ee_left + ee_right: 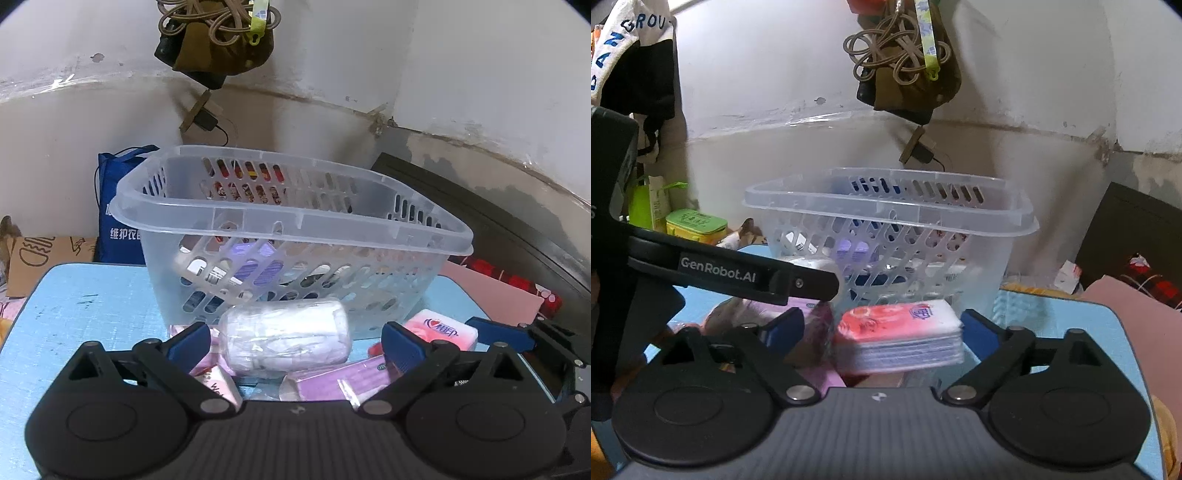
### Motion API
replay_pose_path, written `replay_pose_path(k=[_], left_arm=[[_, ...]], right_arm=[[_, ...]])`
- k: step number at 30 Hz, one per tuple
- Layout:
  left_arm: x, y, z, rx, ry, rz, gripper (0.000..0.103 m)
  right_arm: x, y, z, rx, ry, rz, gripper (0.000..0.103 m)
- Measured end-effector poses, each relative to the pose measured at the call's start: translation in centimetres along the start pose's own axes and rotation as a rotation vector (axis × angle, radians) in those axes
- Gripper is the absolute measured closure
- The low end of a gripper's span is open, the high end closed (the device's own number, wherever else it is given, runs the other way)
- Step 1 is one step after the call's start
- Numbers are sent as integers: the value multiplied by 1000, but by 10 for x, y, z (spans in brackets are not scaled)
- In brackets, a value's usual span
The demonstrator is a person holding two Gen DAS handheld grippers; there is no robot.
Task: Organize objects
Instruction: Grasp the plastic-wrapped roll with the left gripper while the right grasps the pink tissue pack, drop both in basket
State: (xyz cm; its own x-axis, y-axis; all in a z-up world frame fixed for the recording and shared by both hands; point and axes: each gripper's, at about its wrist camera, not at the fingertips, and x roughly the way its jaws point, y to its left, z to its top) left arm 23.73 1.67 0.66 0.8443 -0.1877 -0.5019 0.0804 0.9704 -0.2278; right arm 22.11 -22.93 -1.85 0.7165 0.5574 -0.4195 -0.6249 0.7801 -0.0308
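A clear slotted plastic basket (295, 221) stands on the blue table (81, 314) and holds several small packets. In front of it lies a white wrapped roll (288, 338), between the fingers of my left gripper (295, 345), which is open with gaps on both sides. A purple packet (340, 380) lies under the roll. In the right wrist view a pink-and-white tissue pack (901, 336) sits between the fingers of my right gripper (882, 328). That gripper is open: its right pad is close to the pack and its left pad is apart from it. The basket (890, 206) stands just behind.
A blue bag (118, 206) and cardboard (44, 258) are behind the table at left. A dark pouch with coiled cords (218, 40) hangs on the wall. A pink board (491, 291) lies at right. A yellow-green box (696, 223) sits far left. The left gripper's body (738, 277) crosses the right wrist view.
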Motion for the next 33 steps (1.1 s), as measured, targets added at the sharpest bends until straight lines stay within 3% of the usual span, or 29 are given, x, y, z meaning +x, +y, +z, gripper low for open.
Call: replay_pose_path(k=[15,20,22,24,28,32,33], left_arm=[[-2,4,1,-15,-11,-1,3],[2,1,2,-13,-2,-3,3],[5,1,2,-15,7,2,3],[6,1,1,-16,11,5,3],[8,-1,-2,-8,11,9,3],[2,-6,-6,8,-33,-7,28],[-1,-9,-7,18,-50,-4,28]], right_arm=[[-13,-17,-2,52,-11,13,13],[0,-12,0,15,30,15,15],[8,-8,1,-2,45,15,17],[15,-6,0,-15,61,19,26],[11,-7,-4,-5,33,23,28],[-6,-8,-12,11,-17,-2,28],[-10,-9,-14,21,-32,-6,28]])
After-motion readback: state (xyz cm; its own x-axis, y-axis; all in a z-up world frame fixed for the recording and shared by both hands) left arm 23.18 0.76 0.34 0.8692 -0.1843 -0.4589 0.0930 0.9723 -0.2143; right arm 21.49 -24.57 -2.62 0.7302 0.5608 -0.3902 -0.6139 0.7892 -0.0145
